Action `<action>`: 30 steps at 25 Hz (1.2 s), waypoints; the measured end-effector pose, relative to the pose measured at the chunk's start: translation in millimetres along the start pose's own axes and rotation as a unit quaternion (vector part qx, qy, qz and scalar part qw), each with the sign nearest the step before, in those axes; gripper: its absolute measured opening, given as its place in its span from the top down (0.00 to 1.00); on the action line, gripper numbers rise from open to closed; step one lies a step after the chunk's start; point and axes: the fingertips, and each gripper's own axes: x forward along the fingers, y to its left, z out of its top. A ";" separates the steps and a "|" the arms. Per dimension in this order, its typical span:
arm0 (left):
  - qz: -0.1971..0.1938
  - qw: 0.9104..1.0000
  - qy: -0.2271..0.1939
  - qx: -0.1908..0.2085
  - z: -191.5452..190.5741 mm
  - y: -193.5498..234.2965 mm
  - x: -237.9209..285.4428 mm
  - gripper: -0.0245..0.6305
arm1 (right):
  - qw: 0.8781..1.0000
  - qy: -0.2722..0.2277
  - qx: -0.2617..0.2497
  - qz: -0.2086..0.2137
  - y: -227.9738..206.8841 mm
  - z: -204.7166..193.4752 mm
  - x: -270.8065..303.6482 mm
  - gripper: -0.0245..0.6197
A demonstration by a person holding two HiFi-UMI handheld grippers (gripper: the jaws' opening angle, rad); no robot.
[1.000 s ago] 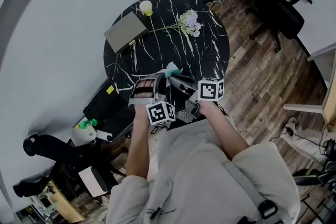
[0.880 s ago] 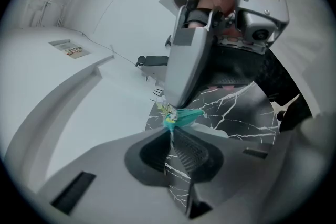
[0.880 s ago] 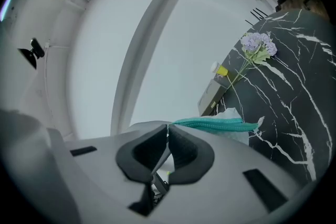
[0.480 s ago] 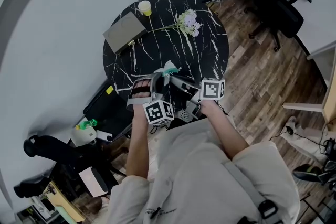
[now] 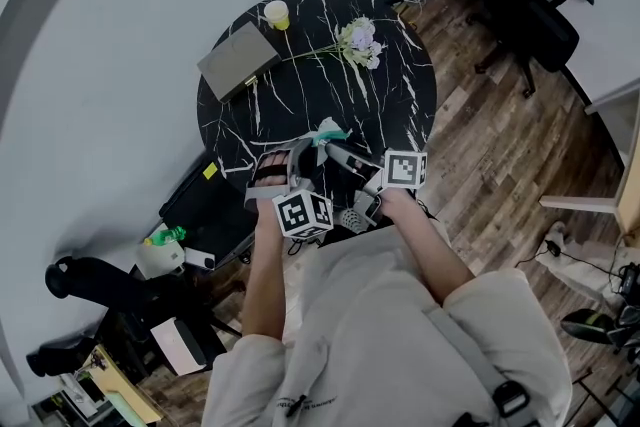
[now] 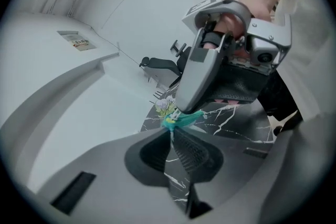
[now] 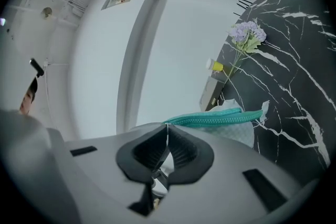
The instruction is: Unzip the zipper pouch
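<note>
The zipper pouch [image 5: 326, 131], pale mesh with a teal zipper [image 7: 215, 119], hangs between both grippers over the near edge of the black marble table [image 5: 390, 105]. My left gripper [image 5: 308, 149] is shut on the pouch's teal end tab [image 6: 185, 119]. In the left gripper view its jaws [image 6: 171, 126] meet right under that tab. My right gripper [image 5: 336, 152] faces it from the right. Its jaws [image 7: 167, 126] are closing tight on the thin pull at the zipper's near end. The zipper teeth look joined along the visible length.
On the table's far side lie a closed grey laptop [image 5: 238, 58], a yellow cup [image 5: 278, 14] and a bunch of pale purple flowers [image 5: 360, 42]. A black office chair [image 5: 530, 15] stands on the wood floor to the right. Bags and clutter sit at lower left.
The right gripper's jaws have come together from half open onto the zipper pull. Both grippers and the pouch have stayed in nearly the same place.
</note>
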 end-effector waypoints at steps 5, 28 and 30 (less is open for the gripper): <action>-0.035 0.992 -0.038 -0.115 0.5 -2.1 -0.2 0.91 | 0.998 0.013 -0.052 -0.021 0.8 2.6 -0.7 0.95; -0.131 0.917 -0.121 -0.356 2.5 3.2 -12.6 0.91 | 0.978 0.112 -0.153 -0.085 7.8 1.1 1.6 0.95; -0.132 0.917 -0.122 -0.355 1.9 2.6 -13.1 0.92 | 0.975 0.125 -0.160 -0.088 8.7 0.8 2.3 0.95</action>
